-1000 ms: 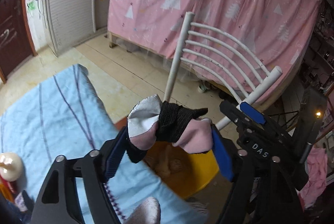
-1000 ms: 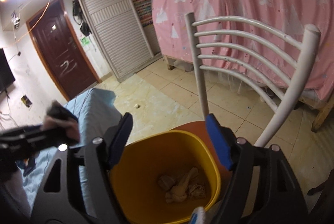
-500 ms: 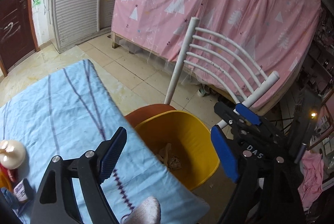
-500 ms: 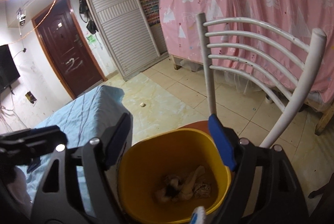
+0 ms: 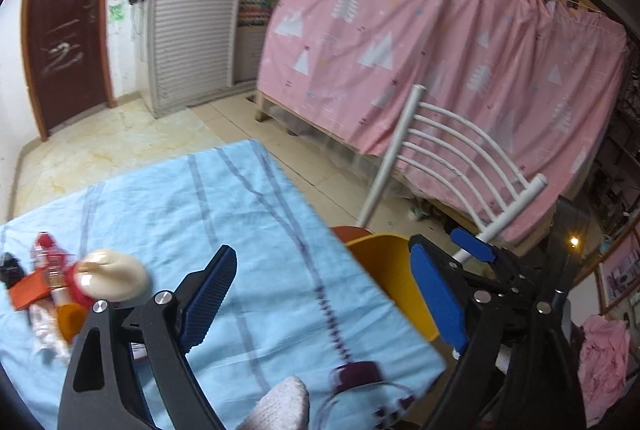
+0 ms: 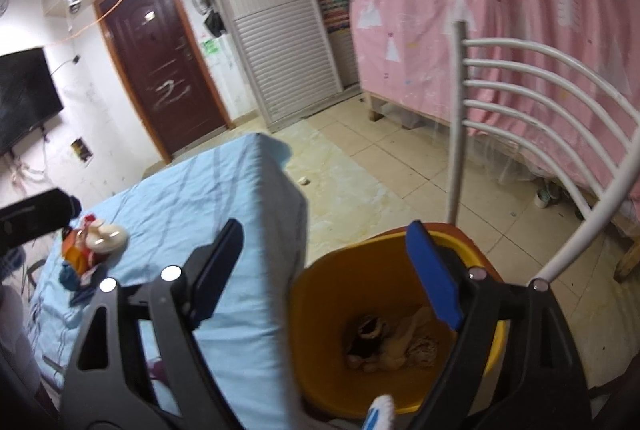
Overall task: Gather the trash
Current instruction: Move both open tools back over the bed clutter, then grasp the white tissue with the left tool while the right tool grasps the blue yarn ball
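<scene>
A yellow bin (image 6: 320,294) stands on an orange chair seat beside the table, with crumpled cloth and paper trash (image 6: 390,344) at its bottom. Its rim also shows in the left wrist view (image 5: 384,270). My left gripper (image 5: 324,290) is open and empty above the blue tablecloth (image 5: 224,213). A heap of trash (image 5: 72,294) with a cream cap, red wrappers and an orange piece lies at the table's left; it also shows in the right wrist view (image 6: 90,242). My right gripper (image 6: 324,270) is open and empty over the bin's near rim.
A white metal chair back (image 6: 532,97) rises behind the bin. A pink curtain (image 5: 440,49) hangs over a bed frame behind it. A dark purple item (image 5: 356,374) lies at the table's near edge. Tiled floor (image 6: 380,157) and a brown door (image 6: 164,69) lie beyond.
My left gripper opened and dropped the pink, white and black cloth into the bin, then swung left over the table. My right gripper stayed open and turned slightly left.
</scene>
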Motion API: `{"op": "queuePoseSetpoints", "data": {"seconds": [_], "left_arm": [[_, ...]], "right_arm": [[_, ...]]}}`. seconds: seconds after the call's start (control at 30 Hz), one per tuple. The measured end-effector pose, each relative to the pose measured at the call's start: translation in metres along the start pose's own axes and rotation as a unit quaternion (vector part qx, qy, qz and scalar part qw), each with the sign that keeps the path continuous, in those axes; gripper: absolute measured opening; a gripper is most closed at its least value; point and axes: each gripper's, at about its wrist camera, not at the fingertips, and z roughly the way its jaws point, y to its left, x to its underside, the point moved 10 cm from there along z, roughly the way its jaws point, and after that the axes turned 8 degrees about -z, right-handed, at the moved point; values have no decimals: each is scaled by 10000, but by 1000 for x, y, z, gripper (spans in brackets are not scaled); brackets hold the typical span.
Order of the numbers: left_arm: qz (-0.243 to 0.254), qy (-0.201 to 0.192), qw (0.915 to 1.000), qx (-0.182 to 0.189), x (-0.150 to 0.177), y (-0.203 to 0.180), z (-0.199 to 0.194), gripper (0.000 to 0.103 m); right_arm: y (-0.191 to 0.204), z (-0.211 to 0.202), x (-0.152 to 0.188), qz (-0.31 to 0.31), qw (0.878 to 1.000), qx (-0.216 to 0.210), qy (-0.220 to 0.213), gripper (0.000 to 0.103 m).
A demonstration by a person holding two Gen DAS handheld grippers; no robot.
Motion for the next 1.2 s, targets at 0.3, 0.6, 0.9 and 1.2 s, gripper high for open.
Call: {"op": "queuePoseSetpoints", "data": {"seconds": [0.3, 0.6, 0.9, 1.2], "left_arm": [[-310, -326, 9986, -260, -10, 65, -44, 82], [-628, -621, 9921, -889, -14, 140, -86, 85], [-889, -465, 9850, -1404, 1, 213, -96, 86], [-1179, 57, 9776, -1741, 35, 273, -72, 86]], "right_arm": [[78, 9, -1, -588, 9974, -399, 145, 82], [148, 10, 3, -1174, 9896, -793, 244, 86], [211, 15, 10, -1592, 9790, -1217, 376, 87], [273, 19, 29, -2090, 9619, -1671, 556, 87]]}}
